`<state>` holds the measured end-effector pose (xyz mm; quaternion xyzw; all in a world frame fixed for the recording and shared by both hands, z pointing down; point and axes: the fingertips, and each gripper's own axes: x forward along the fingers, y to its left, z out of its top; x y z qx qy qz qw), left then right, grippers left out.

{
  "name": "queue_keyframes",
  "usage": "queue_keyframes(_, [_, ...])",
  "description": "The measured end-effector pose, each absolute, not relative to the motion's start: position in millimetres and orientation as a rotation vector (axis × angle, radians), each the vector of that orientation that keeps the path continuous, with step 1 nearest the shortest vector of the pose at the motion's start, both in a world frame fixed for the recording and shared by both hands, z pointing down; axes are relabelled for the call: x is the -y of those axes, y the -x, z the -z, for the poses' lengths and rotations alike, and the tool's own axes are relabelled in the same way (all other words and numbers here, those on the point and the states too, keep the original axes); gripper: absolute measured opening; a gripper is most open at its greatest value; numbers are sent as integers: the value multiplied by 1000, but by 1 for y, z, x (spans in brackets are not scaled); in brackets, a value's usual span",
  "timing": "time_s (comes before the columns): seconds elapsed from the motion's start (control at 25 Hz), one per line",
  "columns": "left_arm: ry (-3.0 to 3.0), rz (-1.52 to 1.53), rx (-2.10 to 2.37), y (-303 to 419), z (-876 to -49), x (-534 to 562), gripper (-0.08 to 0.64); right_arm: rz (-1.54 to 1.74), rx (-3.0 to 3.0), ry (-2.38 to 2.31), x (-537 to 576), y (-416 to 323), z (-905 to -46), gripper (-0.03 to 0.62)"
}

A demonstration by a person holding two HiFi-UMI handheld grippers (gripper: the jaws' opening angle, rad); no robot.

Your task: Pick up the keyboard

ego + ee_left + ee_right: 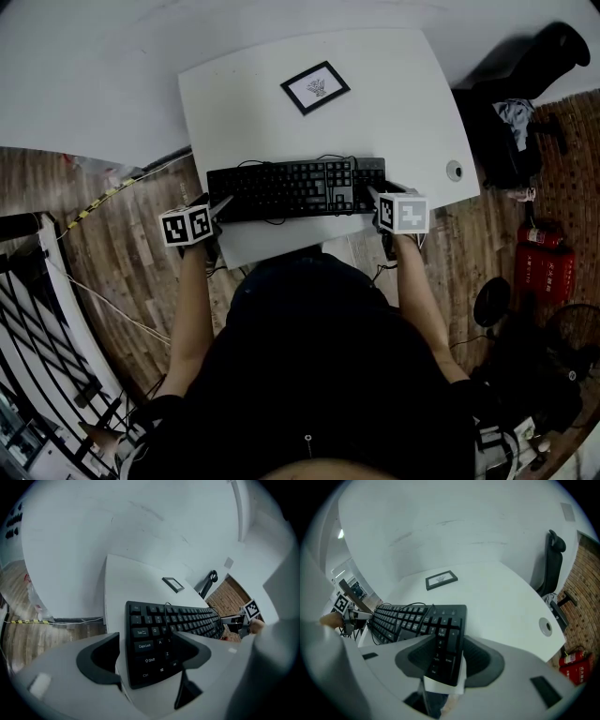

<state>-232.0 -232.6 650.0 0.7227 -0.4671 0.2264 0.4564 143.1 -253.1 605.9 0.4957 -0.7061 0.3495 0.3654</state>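
- Person's dark-clad torso: fills the foreground of the head view, with both forearms reaching to the white table.
- Keyboard: black, lying flat near the table's front edge, its cable looped over the keys.
- Left gripper: jaws spread wide astride the keyboard's left end, gripping nothing; a strip of table shows beside one pad.
- Right gripper: jaws clamped on the keyboard's right end.
- Framed card: farther back, well apart from the keyboard.

Keyboard: black, full-size with number pad, keys facing up. It lies flat and lengthwise along the near edge of the white table. Its thin black cable trails loosely across the key rows.
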Motion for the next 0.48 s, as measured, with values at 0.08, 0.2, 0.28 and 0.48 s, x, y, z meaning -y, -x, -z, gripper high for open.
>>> queue_keyframes(0.08, [-1770, -562, 1141, 231, -653, 233, 339, -893, 1813, -1275, 253, -143, -606, 190])
queue_keyframes(0.2, [-1744, -574, 1132, 230, -655, 232, 341, -891, 1808, -1276, 252, -143, -606, 190])
queue_keyframes(0.28, [-1729, -577, 1130, 230, -655, 233, 339, -889, 1809, -1277, 253, -143, -606, 189])
queue_keyframes(0.48, [-1682, -601, 1108, 226, -658, 235, 328, -885, 1810, -1280, 256, -145, -607, 189])
